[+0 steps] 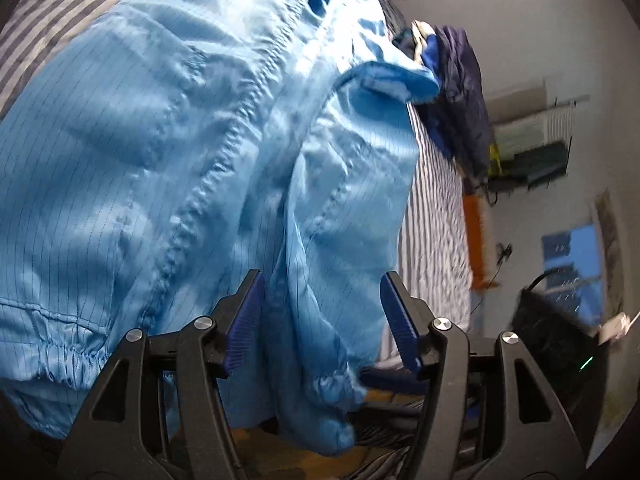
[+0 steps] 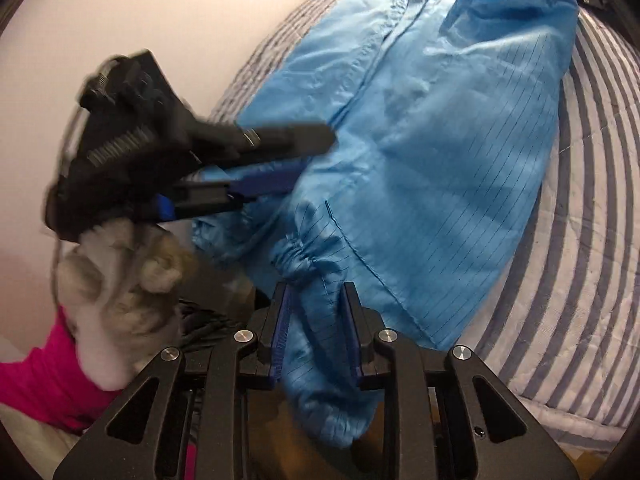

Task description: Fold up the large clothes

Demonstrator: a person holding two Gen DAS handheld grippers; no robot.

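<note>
A large light-blue pinstriped jacket [image 1: 168, 140] lies spread on a striped bed cover [image 1: 436, 216]; it also fills the right wrist view [image 2: 440, 140]. My left gripper [image 1: 322, 280] is open, its blue pads either side of a hanging sleeve [image 1: 320, 300] with an elastic cuff, not pinching it. In the right wrist view the left gripper [image 2: 308, 156] shows from the side, open, against the jacket's edge. My right gripper [image 2: 316, 292] has its jaws partly closed around a bunched sleeve [image 2: 320, 340] near its gathered cuff.
A pile of dark blue clothes [image 1: 456, 92] lies at the far end of the bed. A black box [image 1: 560, 356] stands on the floor to the right. A white-gloved hand with a pink sleeve [image 2: 120, 288] holds the left gripper. The striped cover [image 2: 580, 240] extends right.
</note>
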